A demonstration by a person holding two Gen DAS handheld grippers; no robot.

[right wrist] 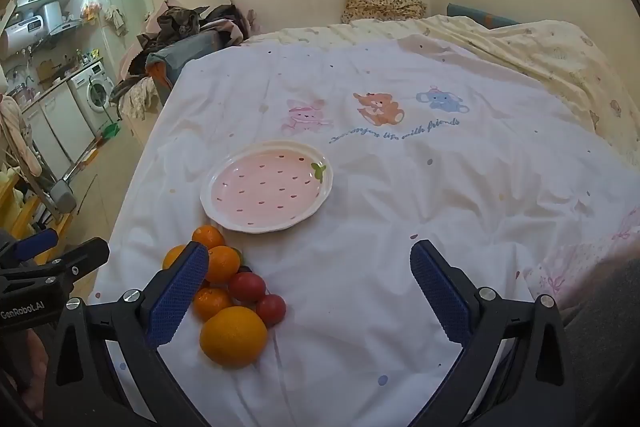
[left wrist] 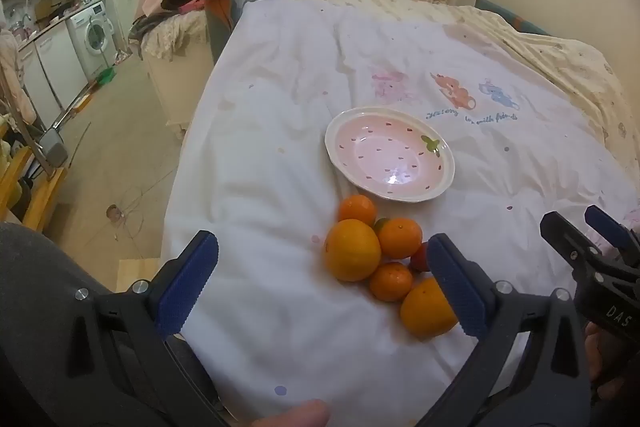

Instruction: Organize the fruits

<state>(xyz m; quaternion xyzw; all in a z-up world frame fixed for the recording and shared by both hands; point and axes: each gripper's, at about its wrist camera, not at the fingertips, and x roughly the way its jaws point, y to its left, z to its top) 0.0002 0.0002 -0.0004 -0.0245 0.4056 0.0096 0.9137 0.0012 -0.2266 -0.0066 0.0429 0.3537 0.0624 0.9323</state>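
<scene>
Right wrist view — both claws, left claw [left wrist: 320, 281] and right claw [right wrist: 310, 283], gape apart over oranges [right wrist: 233, 335].

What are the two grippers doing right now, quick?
Left gripper: open, holding nothing.
Right gripper: open, holding nothing.

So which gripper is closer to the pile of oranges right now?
Left. The left gripper hangs open right at the pile of oranges, one finger overlapping it in view. The right gripper is open off to the pile's right.
</scene>
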